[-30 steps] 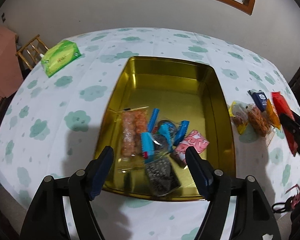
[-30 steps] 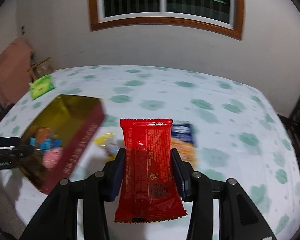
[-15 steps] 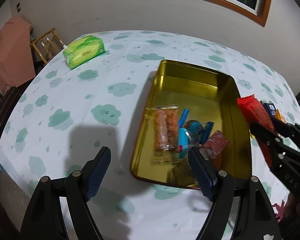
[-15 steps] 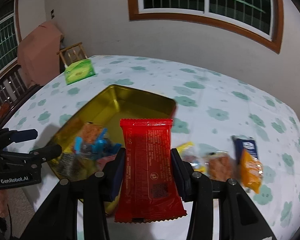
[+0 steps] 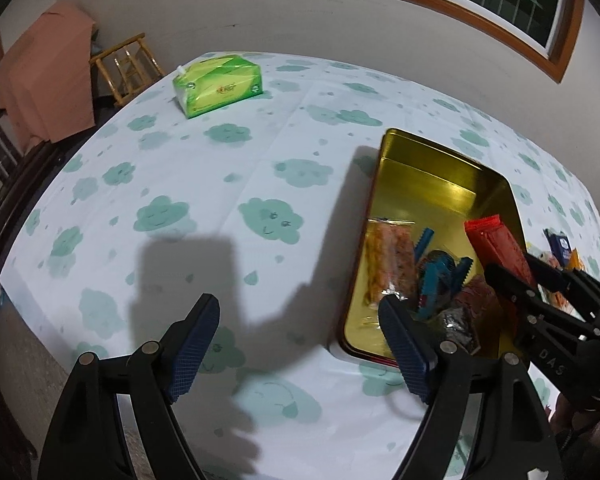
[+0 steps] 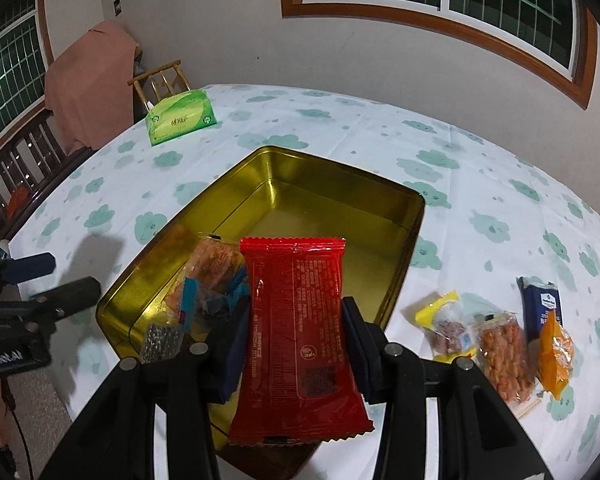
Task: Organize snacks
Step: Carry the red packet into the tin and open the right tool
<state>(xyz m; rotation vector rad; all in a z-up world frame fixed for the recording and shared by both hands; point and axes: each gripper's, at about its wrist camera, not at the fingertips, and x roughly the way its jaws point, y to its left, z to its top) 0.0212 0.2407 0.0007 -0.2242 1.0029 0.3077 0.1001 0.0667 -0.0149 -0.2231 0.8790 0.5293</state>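
Left wrist view: the left gripper point(image 5: 300, 340) hangs above the cloud-print bench point(image 5: 180, 184), its fingers point(image 5: 194, 338) spread wide and holding nothing. The gold tin point(image 5: 432, 160) lies to its right, with several snack packets point(image 5: 392, 260) at the near end. The right gripper point(image 5: 528, 276) reaches over the tin with the red packet point(image 5: 496, 246). A green tissue pack point(image 5: 217, 84) sits far back.

Right wrist view: the right gripper point(image 6: 296, 344) fingers point(image 6: 356, 344) clamp the red packet point(image 6: 300, 320) upright above the tin's point(image 6: 320, 168) near end, hiding part of the snacks inside. Four loose snack packets point(image 6: 500, 340) lie on the bench point(image 6: 480, 184) to the tin's right.
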